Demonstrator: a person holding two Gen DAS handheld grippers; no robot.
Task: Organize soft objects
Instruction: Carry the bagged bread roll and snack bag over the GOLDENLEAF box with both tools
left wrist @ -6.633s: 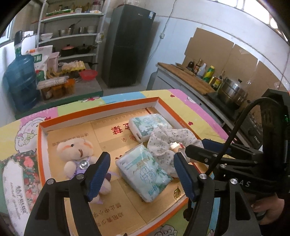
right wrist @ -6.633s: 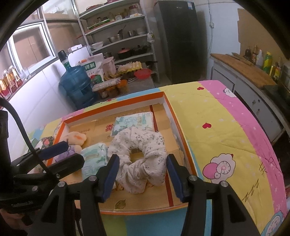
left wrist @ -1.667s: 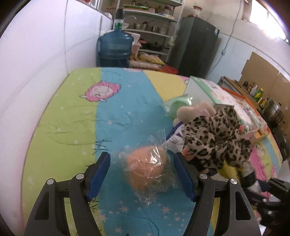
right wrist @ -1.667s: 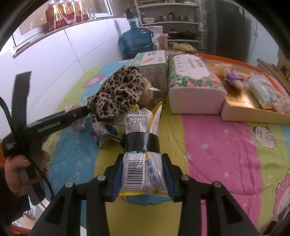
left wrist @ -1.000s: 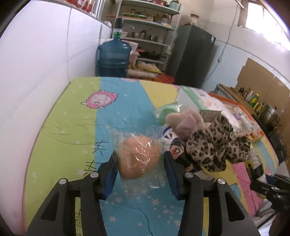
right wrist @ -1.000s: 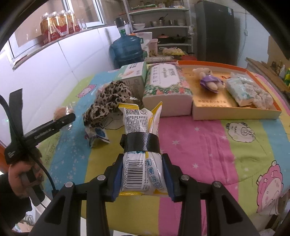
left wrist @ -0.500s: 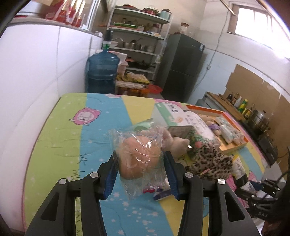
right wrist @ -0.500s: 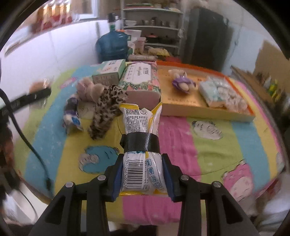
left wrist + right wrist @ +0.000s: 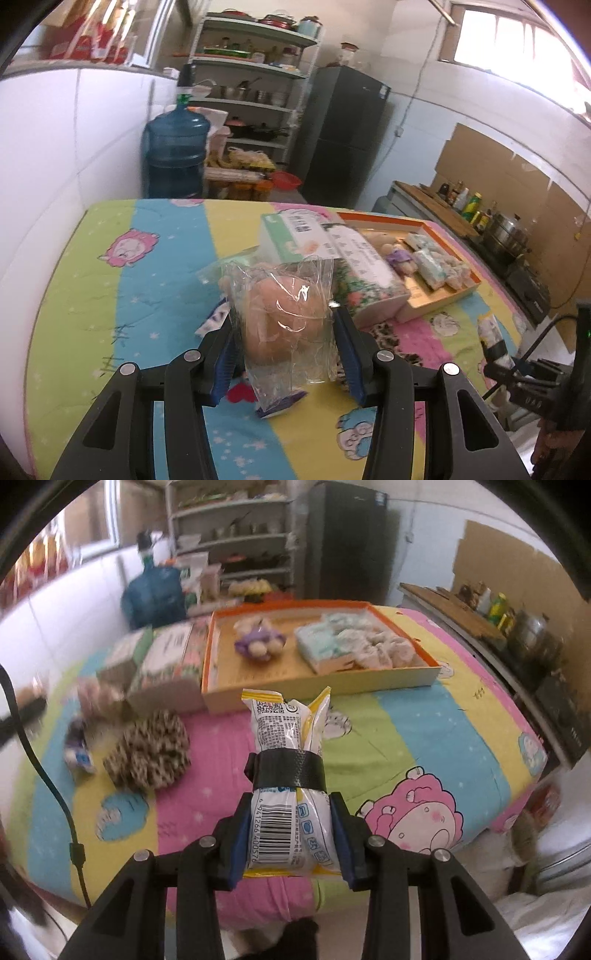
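Note:
In the left wrist view my left gripper (image 9: 284,343) is shut on an orange soft toy in a clear plastic bag (image 9: 286,317), lifted above the bedspread. My right gripper (image 9: 291,834) is shut on a white and yellow packet with a black band (image 9: 288,760), held above the pink stripe. The orange-rimmed tray (image 9: 321,683) lies beyond it, holding a small plush bear (image 9: 258,640) and tissue packs (image 9: 354,644). A leopard-print scrunchie (image 9: 149,749) lies on the cloth to the left.
Two tissue boxes (image 9: 162,661) stand against the tray's left side, with a pinkish plush (image 9: 98,698) and a small wrapper (image 9: 77,753) near them. The right gripper shows at the far right of the left wrist view. A water jug (image 9: 175,155), shelves and a fridge stand behind.
Both grippers have lifted and swung toward the tray with their loads. In the right wrist view the tray has come nearer and more central; the scrunchie has dropped to the left.

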